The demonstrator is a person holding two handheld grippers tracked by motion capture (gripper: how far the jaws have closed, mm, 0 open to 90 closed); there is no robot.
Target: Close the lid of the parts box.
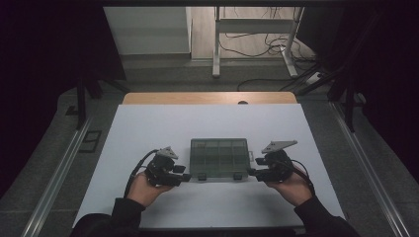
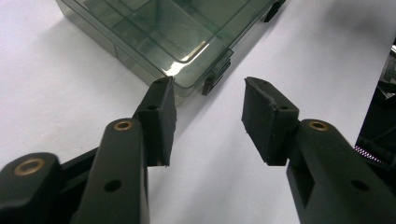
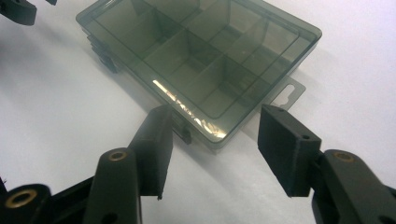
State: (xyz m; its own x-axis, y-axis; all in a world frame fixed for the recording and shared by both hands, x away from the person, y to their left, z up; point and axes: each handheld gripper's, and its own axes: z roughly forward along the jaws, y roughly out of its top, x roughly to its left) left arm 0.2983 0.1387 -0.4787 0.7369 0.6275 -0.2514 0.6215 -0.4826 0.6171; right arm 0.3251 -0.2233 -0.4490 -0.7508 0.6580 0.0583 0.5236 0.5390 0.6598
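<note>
I see the smoky compartment box (image 1: 219, 158) lying flat, long axis left-right; left gripper (image 2: 209, 100) and right gripper (image 3: 215, 128) gape empty at its front corners, whose latches (image 2: 215, 77) show up close.

High view overhead; gripper views close, low, sharing the compartment box (image 1: 219, 158).

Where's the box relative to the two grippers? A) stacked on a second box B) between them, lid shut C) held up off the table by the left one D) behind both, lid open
B: the box lies flat on the table, lid shut, with the left gripper and right gripper at its near corners, jaws open and nothing clamped.
</note>
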